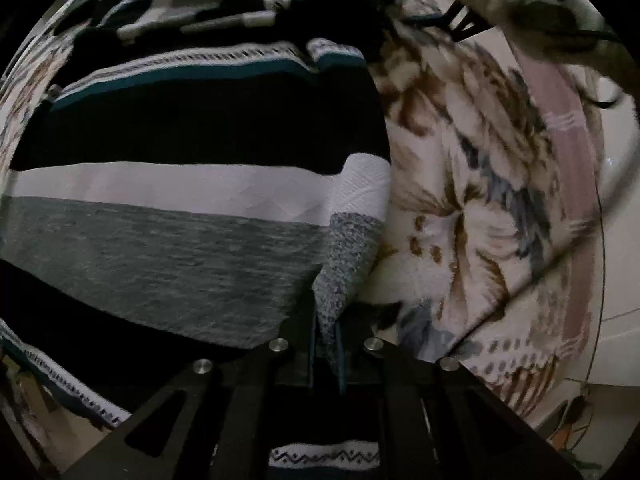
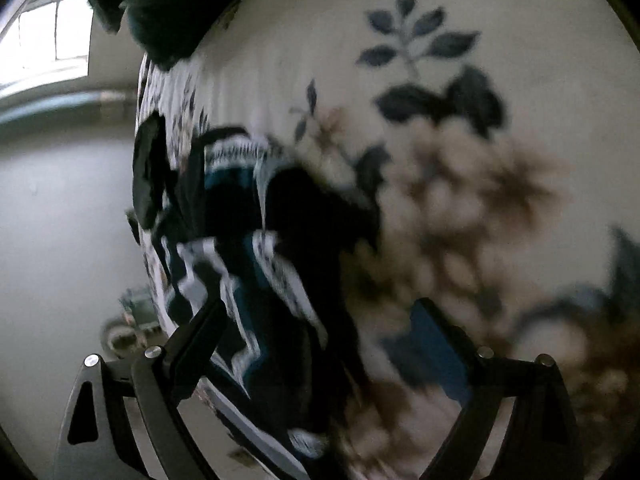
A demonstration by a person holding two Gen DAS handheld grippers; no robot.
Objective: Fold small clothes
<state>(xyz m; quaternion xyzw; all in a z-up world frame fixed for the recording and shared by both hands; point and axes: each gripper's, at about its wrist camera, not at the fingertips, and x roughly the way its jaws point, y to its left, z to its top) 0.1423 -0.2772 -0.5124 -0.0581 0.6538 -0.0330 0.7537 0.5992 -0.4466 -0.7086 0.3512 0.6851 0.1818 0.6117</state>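
Note:
A striped knit garment (image 1: pixel 192 168) with black, white, grey and teal bands lies spread on a floral bedcover (image 1: pixel 472 184). My left gripper (image 1: pixel 326 344) is shut on the garment's grey patterned edge, which is pinched between its fingers. My right gripper (image 2: pixel 320 320) is open, its fingers (image 2: pixel 200 328) wide apart over a bunched part of the same garment (image 2: pixel 256 248); it also shows in the left wrist view (image 1: pixel 460 16) at the garment's far corner. The right wrist view is blurred.
The floral bedcover (image 2: pixel 440 120) fills the right wrist view's right side. A pale floor (image 2: pixel 60 220) and a window (image 2: pixel 48 36) lie beyond the bed edge. A thin cable (image 1: pixel 600 240) runs along the right.

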